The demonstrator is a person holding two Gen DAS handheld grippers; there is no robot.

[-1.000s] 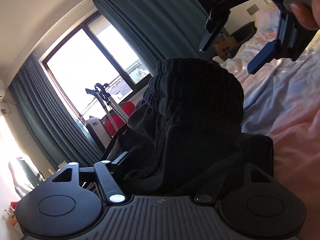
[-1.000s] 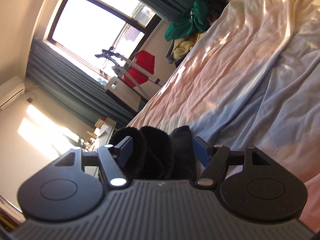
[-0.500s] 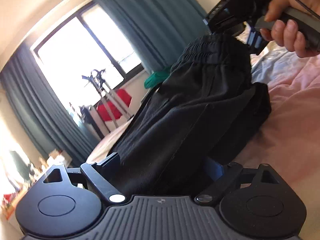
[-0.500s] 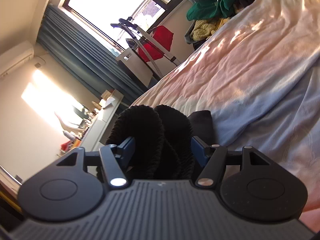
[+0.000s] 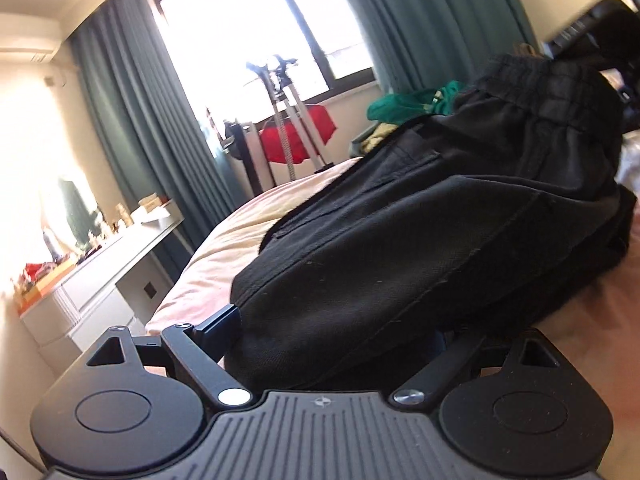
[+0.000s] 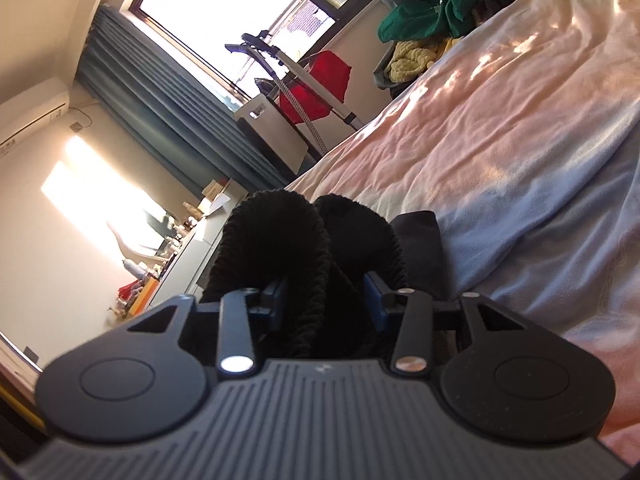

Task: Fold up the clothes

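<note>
Fingers of the left gripper (image 5: 336,332) and right gripper (image 6: 326,296) each clamp the black trousers (image 5: 420,248); a second ago the cloth bunched high, now it stretches lower over the bed (image 6: 500,152), probably being laid down for a fold.

Harsh daylight blows out the window (image 5: 256,20); sun patches streak the bedsheet (image 6: 500,120); fisheye edges bend, slightly blurred.

window (image 5: 256,16); teal curtains (image 5: 420,16); white desk (image 5: 108,268); air conditioner (image 6: 32,110)
</note>
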